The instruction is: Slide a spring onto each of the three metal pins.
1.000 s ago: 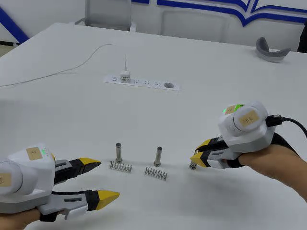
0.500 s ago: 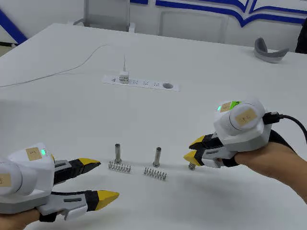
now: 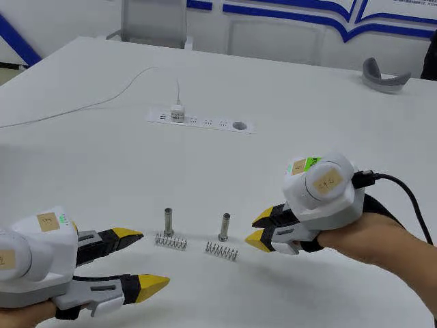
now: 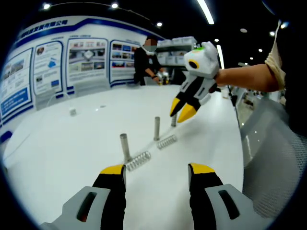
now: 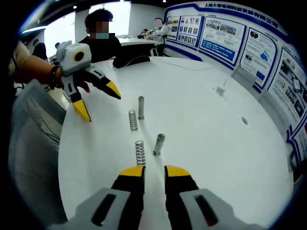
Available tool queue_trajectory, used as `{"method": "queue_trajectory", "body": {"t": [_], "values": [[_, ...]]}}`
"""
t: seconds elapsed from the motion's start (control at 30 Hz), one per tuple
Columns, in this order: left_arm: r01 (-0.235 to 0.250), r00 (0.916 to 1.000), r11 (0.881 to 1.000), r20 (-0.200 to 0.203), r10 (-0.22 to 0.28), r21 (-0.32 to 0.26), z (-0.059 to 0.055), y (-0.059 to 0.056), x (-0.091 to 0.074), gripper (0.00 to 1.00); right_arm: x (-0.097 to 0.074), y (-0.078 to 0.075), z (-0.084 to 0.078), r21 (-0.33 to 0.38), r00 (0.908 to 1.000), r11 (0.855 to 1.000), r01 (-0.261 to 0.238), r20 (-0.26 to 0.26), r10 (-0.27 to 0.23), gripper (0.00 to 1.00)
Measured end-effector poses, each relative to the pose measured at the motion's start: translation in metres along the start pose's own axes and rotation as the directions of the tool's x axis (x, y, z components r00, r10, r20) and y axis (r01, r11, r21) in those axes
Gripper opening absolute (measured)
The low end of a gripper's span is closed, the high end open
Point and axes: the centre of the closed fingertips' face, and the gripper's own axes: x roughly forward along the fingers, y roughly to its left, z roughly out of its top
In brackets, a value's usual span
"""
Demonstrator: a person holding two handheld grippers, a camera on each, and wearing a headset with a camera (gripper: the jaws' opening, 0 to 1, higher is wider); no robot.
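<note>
The left gripper is being held spread wide, well left of the middle pin; the right gripper, narrowly parted and empty, just right of it. 2 springs are being left flat before and left of that pin.

Partly hidden behind right tool: third pin.

- The white surface carried everything.
- The first pin stood upright nearer the left claw, and the second pin stood near the right claw.
- The first spring and second spring lay flat, one beside each pin's foot.
- A power strip with its cable lay well beyond both claws.
- A grey band lay far beyond the right claw.
</note>
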Motion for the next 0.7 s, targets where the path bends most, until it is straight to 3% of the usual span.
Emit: {"method": "queue_trajectory", "body": {"t": [0.27, 0.7], "values": [[0.004, 1.0000, 1.000, -0.004, -0.004, 0.004, 0.001, -0.002, 0.001, 0.53, 0.013, 0.015, -0.004, -0.018, 0.9988, 0.999, -0.042, -0.024, 0.042, 0.16], [-0.001, 1.0000, 1.000, -0.007, 0.001, -0.001, -0.002, -0.001, 0.001, 0.52, 0.030, 0.022, -0.010, -0.027, 0.9947, 0.996, -0.084, -0.061, 0.083, 0.14]]}}
